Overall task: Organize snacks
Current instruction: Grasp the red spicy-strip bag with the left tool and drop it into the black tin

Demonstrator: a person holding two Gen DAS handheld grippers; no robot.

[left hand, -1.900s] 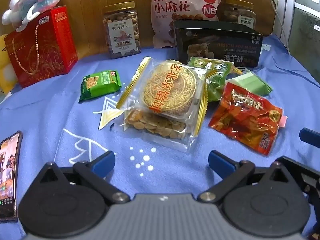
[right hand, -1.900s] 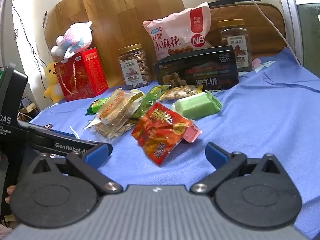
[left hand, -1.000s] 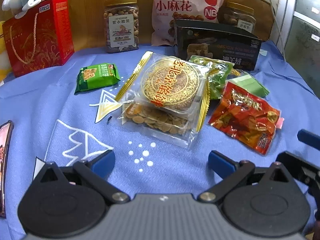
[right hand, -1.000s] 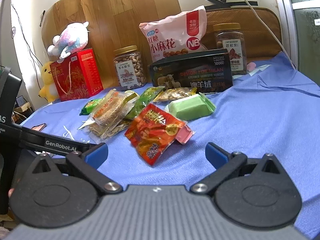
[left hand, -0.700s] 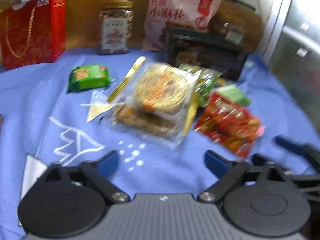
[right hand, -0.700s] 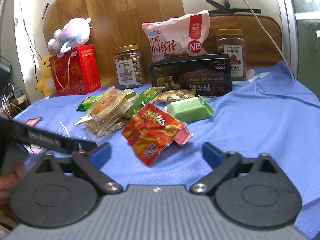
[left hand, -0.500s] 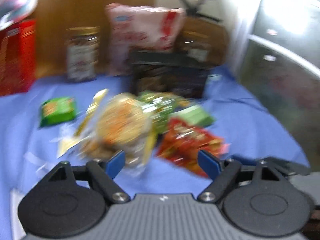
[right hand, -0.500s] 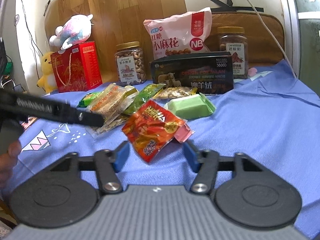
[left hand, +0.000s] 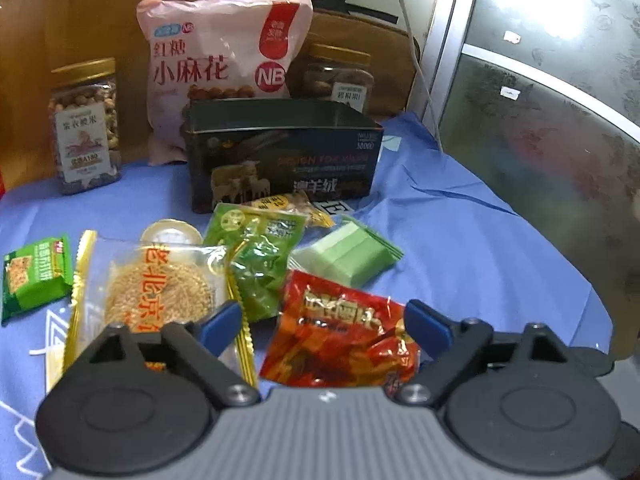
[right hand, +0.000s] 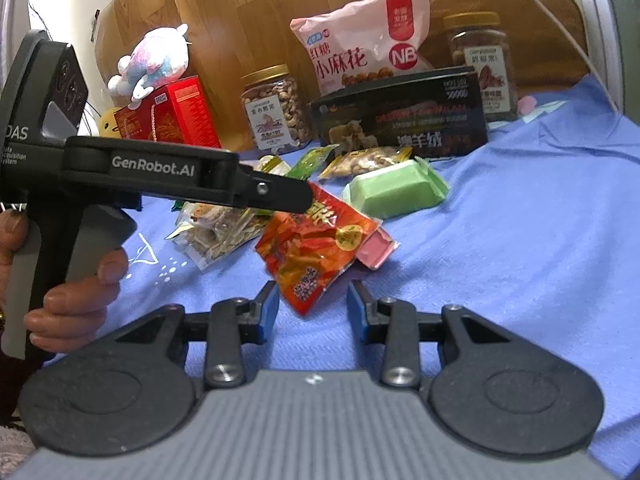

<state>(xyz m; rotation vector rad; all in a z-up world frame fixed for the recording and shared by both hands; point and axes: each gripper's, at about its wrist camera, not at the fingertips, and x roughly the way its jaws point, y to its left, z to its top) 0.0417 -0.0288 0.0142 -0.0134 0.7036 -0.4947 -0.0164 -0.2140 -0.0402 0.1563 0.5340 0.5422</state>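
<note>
A red snack packet (left hand: 340, 336) (right hand: 316, 248) lies on the blue cloth with loose snacks around it: a round cake in clear wrap (left hand: 160, 292), a green packet (left hand: 256, 256), a pale green bar (left hand: 348, 256) (right hand: 396, 192) and a small green biscuit pack (left hand: 34, 274). My left gripper (left hand: 324, 320) is open, its fingers either side of the red packet. It shows from the side in the right wrist view (right hand: 280, 196). My right gripper (right hand: 312, 308) is partly closed and empty, with the packet's near corner between its fingertips.
A black open box (left hand: 284, 156) (right hand: 400, 120) stands behind the snacks. Behind it are a pink bag (left hand: 224, 68), two nut jars (left hand: 86, 128) (right hand: 480, 64), a red gift box (right hand: 172, 116) with a plush toy (right hand: 154, 60), and a wooden board. A cabinet (left hand: 552, 140) stands on the right.
My left gripper swung right and forward until its fingers straddled the red packet. My right gripper's fingers narrowed from wide open and moved up to the packet's corner.
</note>
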